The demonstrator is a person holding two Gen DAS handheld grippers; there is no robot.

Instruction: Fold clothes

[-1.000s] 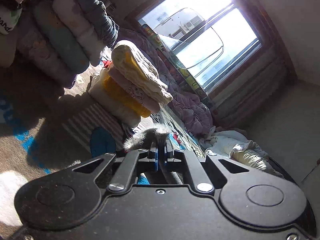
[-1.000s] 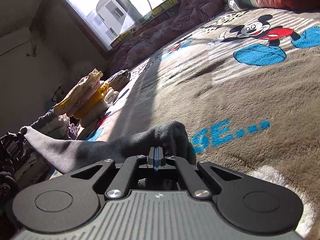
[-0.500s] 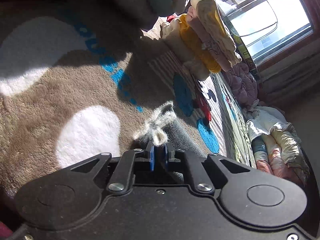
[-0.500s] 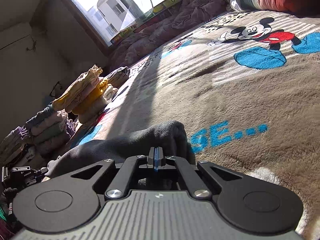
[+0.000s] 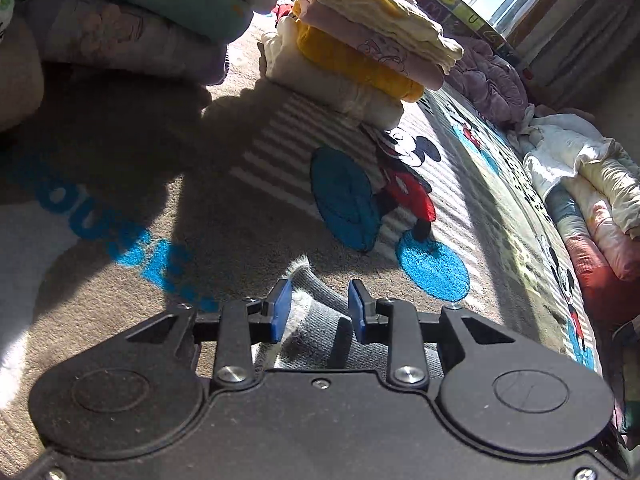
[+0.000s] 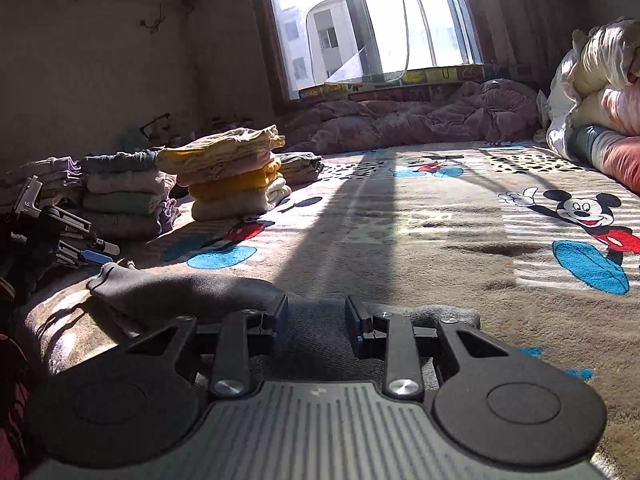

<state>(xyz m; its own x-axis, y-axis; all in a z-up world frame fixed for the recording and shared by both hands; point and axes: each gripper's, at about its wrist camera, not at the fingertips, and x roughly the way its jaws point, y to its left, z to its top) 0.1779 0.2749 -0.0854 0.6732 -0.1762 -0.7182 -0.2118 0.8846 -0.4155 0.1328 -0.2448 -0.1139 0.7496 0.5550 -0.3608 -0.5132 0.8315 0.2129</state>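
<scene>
A dark grey garment (image 6: pixel 180 284) with a fuzzy pale lining lies stretched out on the Mickey Mouse blanket (image 6: pixel 440 220). In the left wrist view its fuzzy end (image 5: pixel 316 312) rests between the blue pads of my left gripper (image 5: pixel 319 308). Those jaws are opening and the pads stand apart from the cloth. My right gripper (image 6: pixel 316 320) sits over the garment's other end. Its jaws are opening too, with cloth lying loose between them. In the right wrist view the left gripper (image 6: pixel 86 252) shows at the far left by the garment's tip.
Two stacks of folded clothes stand on the blanket: a yellow-and-cream one (image 6: pixel 236 176) (image 5: pixel 352 52) and a grey-green one (image 6: pixel 120 196) beside it. A purple quilt (image 6: pixel 420 116) lies under the window. Unfolded clothes (image 6: pixel 600 92) (image 5: pixel 580 184) pile up at the right.
Both grippers were shut on the grey garment and now stand open. The left one came down to the blanket with its end. The right view rolled level and rose a little.
</scene>
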